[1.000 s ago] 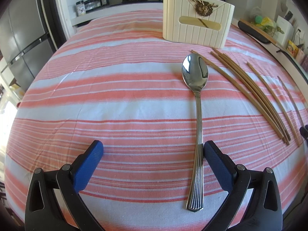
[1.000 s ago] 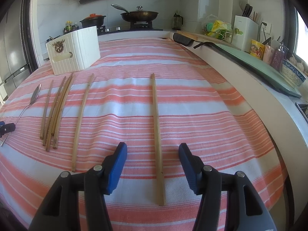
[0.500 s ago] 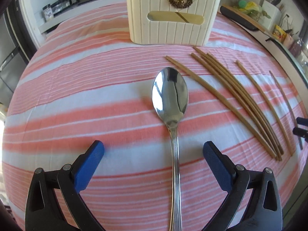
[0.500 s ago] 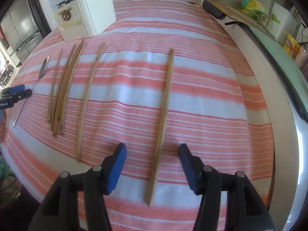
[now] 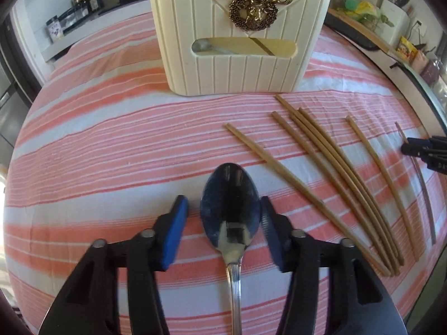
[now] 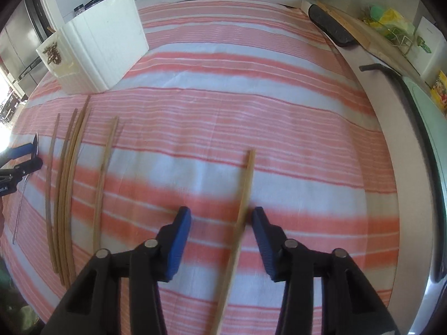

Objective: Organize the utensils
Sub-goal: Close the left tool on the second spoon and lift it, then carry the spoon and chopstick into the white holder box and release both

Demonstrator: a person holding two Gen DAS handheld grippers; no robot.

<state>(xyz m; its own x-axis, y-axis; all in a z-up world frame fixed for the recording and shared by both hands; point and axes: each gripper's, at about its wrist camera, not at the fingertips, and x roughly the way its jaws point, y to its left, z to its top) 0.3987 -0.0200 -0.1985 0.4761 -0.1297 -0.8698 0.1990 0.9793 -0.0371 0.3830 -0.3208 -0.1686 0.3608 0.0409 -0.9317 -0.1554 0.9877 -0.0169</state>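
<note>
A steel spoon (image 5: 230, 209) lies on the striped cloth, bowl between the blue pads of my left gripper (image 5: 222, 217). The jaws stand open; the right pad is close to the bowl's edge. Several wooden chopsticks (image 5: 329, 167) lie in a fan to its right. The cream utensil holder (image 5: 240, 44) with a gold deer emblem stands behind. My right gripper (image 6: 222, 229) is open around a lone chopstick (image 6: 243, 201), which lies near its right pad. The other chopsticks (image 6: 67, 178) and the holder (image 6: 97, 53) show at left.
The right gripper's tip (image 5: 424, 150) shows at the right edge of the left wrist view. The table's right edge meets a counter with a dark tray (image 6: 332, 28) and a pale green board (image 6: 427, 106). A stove and jars stand behind.
Both grippers moved forward and down toward the cloth. The left jaws have narrowed around the spoon's bowl. The right jaws have come over the lone chopstick's middle.
</note>
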